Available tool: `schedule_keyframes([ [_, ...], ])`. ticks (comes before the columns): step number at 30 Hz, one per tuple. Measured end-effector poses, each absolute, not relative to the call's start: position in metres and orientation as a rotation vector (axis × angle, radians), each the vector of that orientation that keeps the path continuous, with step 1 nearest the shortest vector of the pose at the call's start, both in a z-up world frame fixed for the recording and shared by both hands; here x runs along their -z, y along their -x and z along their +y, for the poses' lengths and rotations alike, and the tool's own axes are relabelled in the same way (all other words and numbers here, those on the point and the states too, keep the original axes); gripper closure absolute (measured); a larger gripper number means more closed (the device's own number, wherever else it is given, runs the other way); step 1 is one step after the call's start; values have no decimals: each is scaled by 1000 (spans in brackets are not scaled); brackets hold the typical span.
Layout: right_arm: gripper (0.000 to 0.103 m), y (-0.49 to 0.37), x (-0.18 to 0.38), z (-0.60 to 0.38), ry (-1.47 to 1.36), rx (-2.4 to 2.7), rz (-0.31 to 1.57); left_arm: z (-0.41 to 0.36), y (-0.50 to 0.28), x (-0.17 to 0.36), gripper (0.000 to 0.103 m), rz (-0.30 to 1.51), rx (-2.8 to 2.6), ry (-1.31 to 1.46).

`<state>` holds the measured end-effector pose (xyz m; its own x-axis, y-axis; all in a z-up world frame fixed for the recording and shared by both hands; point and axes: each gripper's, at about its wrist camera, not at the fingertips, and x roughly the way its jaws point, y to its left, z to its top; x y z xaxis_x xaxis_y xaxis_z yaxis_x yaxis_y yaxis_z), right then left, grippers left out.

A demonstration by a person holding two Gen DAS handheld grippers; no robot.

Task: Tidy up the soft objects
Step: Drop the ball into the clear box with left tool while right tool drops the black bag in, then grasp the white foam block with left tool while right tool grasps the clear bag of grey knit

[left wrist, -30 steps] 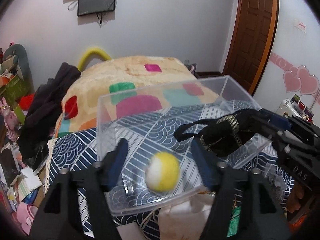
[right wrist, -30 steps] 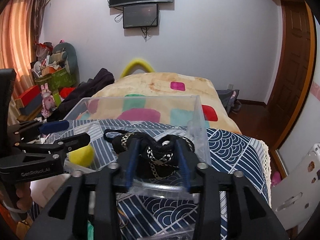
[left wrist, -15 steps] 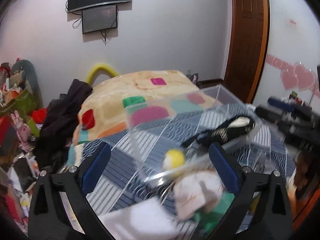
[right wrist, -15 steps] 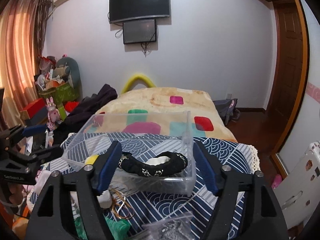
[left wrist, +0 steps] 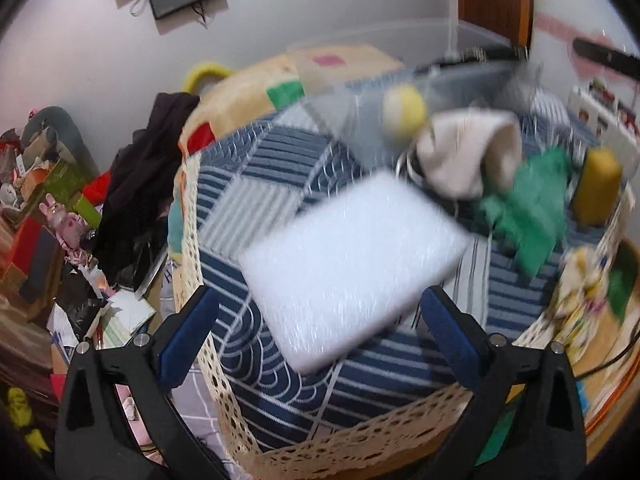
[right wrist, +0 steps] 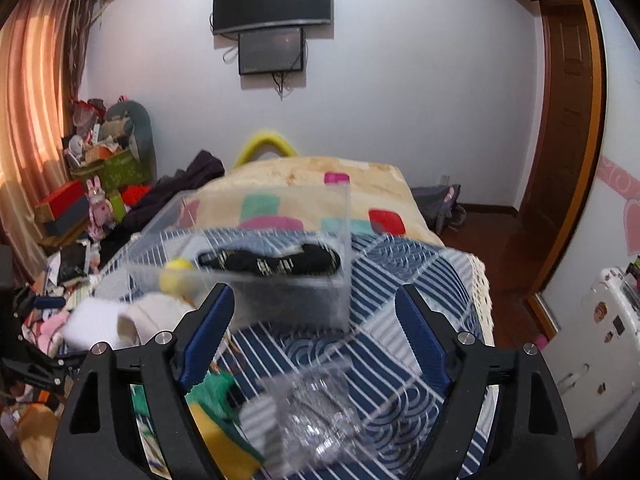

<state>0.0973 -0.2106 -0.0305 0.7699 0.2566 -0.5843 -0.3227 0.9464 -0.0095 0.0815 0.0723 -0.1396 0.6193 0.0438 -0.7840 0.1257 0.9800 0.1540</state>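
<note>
A clear plastic box (right wrist: 260, 280) stands on the blue patterned tablecloth and holds a black soft item (right wrist: 272, 262) and a yellow-and-white ball (right wrist: 176, 274); the ball also shows in the left wrist view (left wrist: 404, 110). My left gripper (left wrist: 320, 334) is open and empty, straddling a white sponge (left wrist: 352, 268) that lies on the cloth. Beyond it lie a cream cloth (left wrist: 468, 152), a green cloth (left wrist: 528, 208) and a yellow sponge (left wrist: 596, 188). My right gripper (right wrist: 314, 334) is open and empty, pulled back from the box.
A crinkled clear plastic bag (right wrist: 316, 420) lies on the cloth below my right gripper. The lace table edge (left wrist: 320, 444) is close under my left gripper. A bed with a patchwork blanket (right wrist: 320, 184) stands behind the table. Clutter fills the floor at the left.
My left gripper swung away from the box and down over the white sponge. My right gripper let go of the black item into the box, opened and drew back.
</note>
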Motion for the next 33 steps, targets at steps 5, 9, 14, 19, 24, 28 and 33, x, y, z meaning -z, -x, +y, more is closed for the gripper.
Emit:
schedule_keyframes([
  [5,22,-93,46,-219,134,-289,668,66,-98,140,1,907,36,-212],
  [9,22,-91,55,-226,136,-288,697,57,-110,132,1,875,63,-244],
  [14,22,-85,70,-231,149,-317,739,53,-133,137,1,914,103,-278],
  [19,22,-88,88,-224,147,-336,791,68,-152,151,1,995,129,-184],
  [24,23,-94,101,-227,127,-330,845,81,-148,160,7,984,152,-75],
  [28,59,-95,107,-229,81,-385,896,85,-136,155,16,942,143,-34],
  [33,75,-84,100,-226,105,-378,862,85,-122,144,17,895,115,-6],
])
